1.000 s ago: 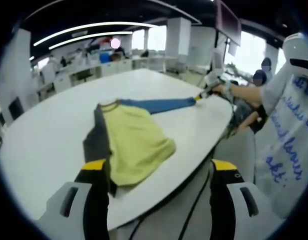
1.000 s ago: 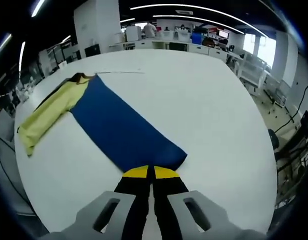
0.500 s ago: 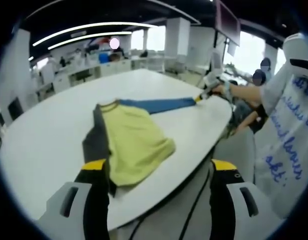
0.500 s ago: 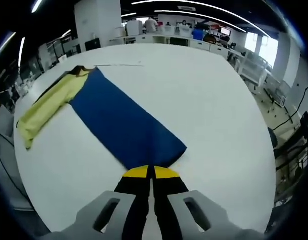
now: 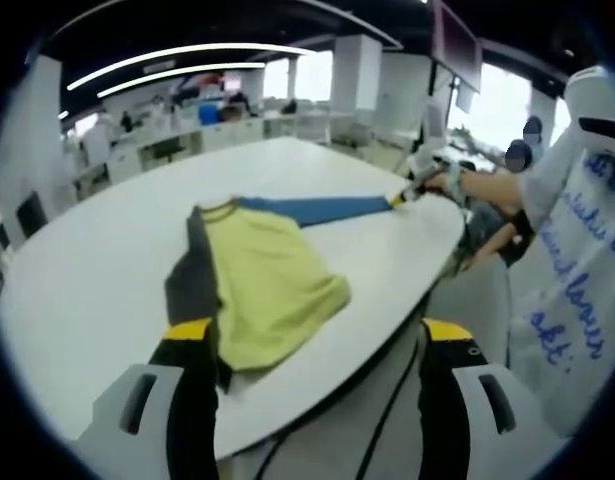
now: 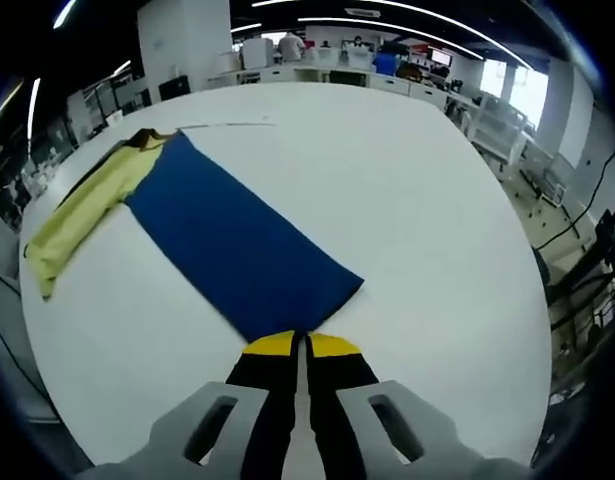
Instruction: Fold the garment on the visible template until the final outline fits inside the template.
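The right tool pinches the garment's blue end at 6 o'clock on the white table; the left tool stands wide.

Blue panel of the garment: in the right gripper view its near corner has slid left and pulled in closer to the right claw; the panel now lies flatter and more stretched than a second ago.
Yellow part: sits further left and lower in that view than before.
Right claw: as seen from the left gripper view, it has crept slightly right along the bench edge.
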